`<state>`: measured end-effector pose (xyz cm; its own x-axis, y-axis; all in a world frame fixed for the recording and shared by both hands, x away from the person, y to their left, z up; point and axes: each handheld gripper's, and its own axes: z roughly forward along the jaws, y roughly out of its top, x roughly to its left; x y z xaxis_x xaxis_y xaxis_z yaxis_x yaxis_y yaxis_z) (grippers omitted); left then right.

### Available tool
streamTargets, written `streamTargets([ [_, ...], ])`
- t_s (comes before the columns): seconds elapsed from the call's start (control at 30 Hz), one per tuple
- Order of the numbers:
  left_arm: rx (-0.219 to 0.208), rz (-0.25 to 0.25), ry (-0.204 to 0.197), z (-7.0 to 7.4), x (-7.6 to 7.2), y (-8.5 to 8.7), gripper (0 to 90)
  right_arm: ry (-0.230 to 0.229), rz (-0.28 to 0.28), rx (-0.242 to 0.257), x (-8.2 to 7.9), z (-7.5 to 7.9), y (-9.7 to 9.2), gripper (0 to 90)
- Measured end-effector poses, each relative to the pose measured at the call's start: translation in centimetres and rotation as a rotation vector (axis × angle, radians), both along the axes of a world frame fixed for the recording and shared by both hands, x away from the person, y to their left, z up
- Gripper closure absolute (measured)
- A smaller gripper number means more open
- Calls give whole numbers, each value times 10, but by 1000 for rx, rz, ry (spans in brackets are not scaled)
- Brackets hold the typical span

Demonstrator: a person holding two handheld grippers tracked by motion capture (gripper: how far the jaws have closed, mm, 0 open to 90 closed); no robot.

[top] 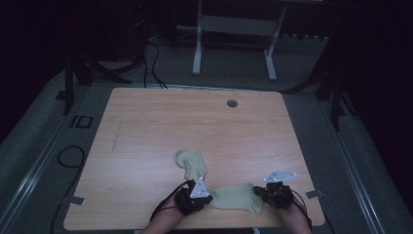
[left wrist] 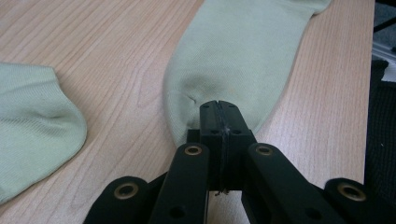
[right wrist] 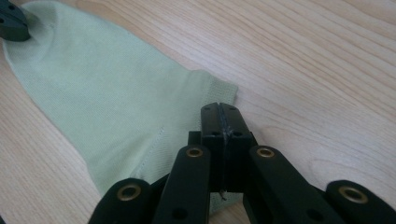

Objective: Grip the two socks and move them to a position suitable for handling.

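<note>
Sock [top: 236, 197] flat, lower centre of high view, near table [top: 195, 122] front edge, between left gripper [top: 208, 197] and right gripper [top: 260, 192]; second sock [top: 192, 165] just above-left; upper tabletop bare.
Left gripper view: jaws closed, pinching sock's rounded end [left wrist: 187, 100].
Right gripper view: jaws closed on sock's ribbed edge [right wrist: 219, 93].
</note>
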<state>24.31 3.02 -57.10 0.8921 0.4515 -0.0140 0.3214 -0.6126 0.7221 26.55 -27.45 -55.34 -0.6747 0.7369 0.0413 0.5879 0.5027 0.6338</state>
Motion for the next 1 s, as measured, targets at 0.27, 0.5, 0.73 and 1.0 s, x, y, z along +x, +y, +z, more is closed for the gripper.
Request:
streamTargets([
  [0.27, -1, 4, 6, 1, 1, -2, 884, 4, -17, -4, 2, 1, -3, 895],
  [0.5, -45, 21, 16, 9, -1, 3, 651, -20, 17, 34, 1, 18, 5, 862],
  [0.73, -67, 26, 8, 20, -10, 15, 600, -56, 40, 57, 16, 39, 26, 748],
  [1.0, -82, 76, 28, 14, -19, 43, 609, -68, 85, 36, 39, 47, 68, 725],
])
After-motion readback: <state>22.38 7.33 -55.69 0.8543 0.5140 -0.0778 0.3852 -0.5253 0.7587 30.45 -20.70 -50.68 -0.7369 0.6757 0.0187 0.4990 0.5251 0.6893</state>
